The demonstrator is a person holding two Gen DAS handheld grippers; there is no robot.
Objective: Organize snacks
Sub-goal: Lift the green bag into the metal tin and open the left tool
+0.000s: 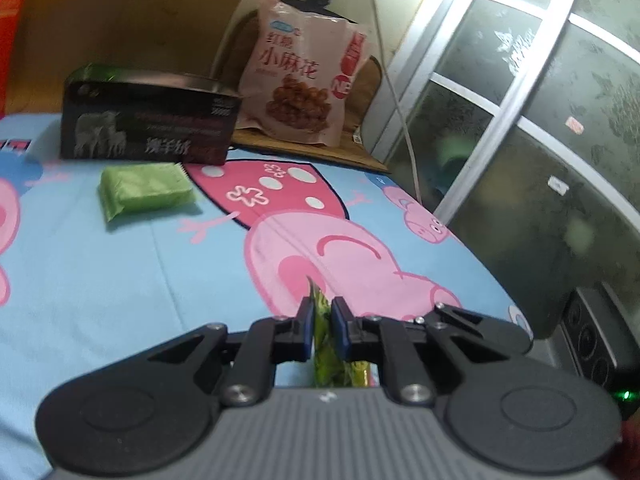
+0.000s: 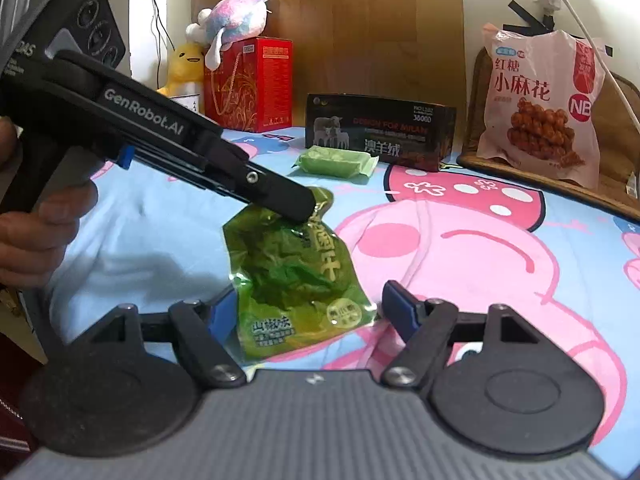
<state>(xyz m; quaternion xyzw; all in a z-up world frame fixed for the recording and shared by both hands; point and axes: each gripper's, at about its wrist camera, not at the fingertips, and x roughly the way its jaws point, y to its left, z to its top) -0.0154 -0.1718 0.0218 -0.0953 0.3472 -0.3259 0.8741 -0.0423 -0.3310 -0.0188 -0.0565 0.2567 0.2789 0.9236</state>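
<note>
My left gripper (image 1: 321, 312) is shut on the top edge of a green snack pouch (image 1: 326, 344). In the right wrist view the same left gripper (image 2: 308, 210) hangs the green pouch (image 2: 296, 280) above the blue cartoon bedsheet (image 2: 520, 280). My right gripper (image 2: 308, 308) is open, its fingers on either side of the pouch's lower part, not touching it that I can tell. A light green wrapped pack (image 1: 144, 190) (image 2: 336, 162) lies on the sheet before a black box (image 1: 148, 120) (image 2: 380, 132). A pink snack bag (image 1: 304, 72) (image 2: 540, 108) leans at the back.
A red box (image 2: 248, 84) with plush toys (image 2: 232, 16) stands at the back left. A brown mat (image 1: 312, 148) lies under the pink bag. A frosted window (image 1: 540, 120) and a white cable (image 1: 400, 100) are on the right. The bedsheet (image 1: 120, 280) ends at that side.
</note>
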